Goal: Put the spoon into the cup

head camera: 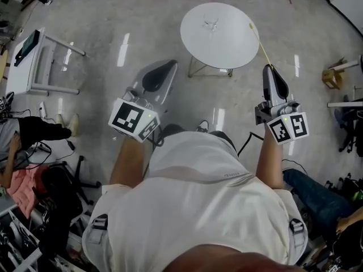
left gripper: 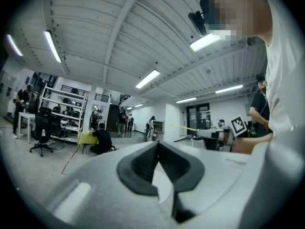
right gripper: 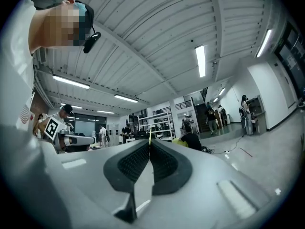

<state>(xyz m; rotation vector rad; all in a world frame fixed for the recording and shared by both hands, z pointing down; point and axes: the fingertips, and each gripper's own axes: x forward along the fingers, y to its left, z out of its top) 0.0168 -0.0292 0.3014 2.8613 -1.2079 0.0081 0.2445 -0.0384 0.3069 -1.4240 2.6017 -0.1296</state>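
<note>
Head view: right tongs were clenched on the end of a thin yellow spoon that pointed toward the round desk. Left tongs were closed, off to the side. A small clear thing stood on the desk, likely the cup, but it was too small to be sure.

Left gripper view: pads met with nothing between them.

Right gripper view: pads pinched only a yellow sliver.

Risks: the long spoon was held by its very end, so it could swivel or slip. A misaimed tip could knock the light cup over.
</note>
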